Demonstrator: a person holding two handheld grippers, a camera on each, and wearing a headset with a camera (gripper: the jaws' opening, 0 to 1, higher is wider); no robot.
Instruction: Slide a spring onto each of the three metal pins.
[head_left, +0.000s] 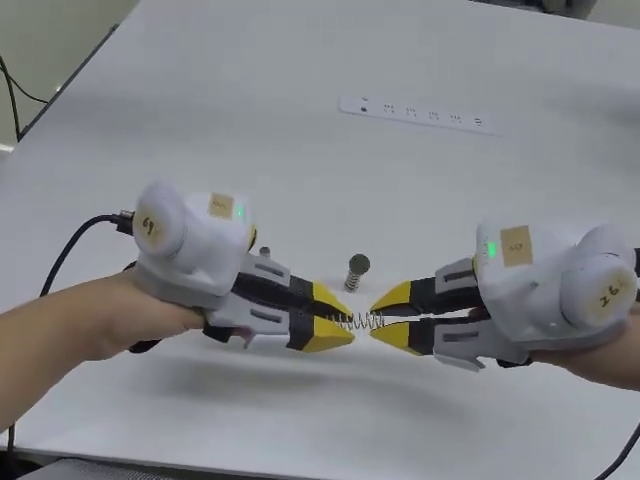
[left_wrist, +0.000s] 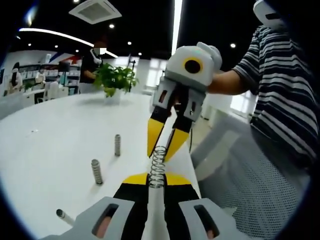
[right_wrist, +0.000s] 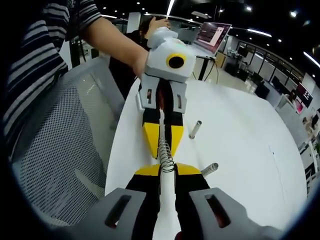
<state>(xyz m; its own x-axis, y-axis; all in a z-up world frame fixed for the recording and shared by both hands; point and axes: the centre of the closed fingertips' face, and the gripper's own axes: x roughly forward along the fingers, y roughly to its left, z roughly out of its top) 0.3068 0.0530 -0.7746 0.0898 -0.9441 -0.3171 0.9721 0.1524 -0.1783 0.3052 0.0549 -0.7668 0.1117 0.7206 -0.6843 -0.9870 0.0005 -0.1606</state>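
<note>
A short steel spring (head_left: 362, 321) hangs level above the white table (head_left: 300, 130), stretched between my two grippers. My left gripper (head_left: 347, 328) is shut on its left end and my right gripper (head_left: 379, 322) is shut on its right end, yellow tips facing each other. In the left gripper view the spring (left_wrist: 158, 165) rises from my left gripper (left_wrist: 156, 180) to the right gripper (left_wrist: 161, 150). Two upright pins (left_wrist: 117, 145) (left_wrist: 96, 171) wear springs; a bare pin (left_wrist: 62, 216) stands nearer. The right gripper view has the spring (right_wrist: 166, 152) between my right gripper (right_wrist: 167, 169) and the left gripper (right_wrist: 163, 137).
A white power strip (head_left: 417, 114) lies farther back on the table. One sprung pin (head_left: 356, 270) stands just behind the grippers. The table's near edge runs close below the hands. A potted plant (left_wrist: 116, 77) and a mesh chair (right_wrist: 60, 150) sit beyond the table.
</note>
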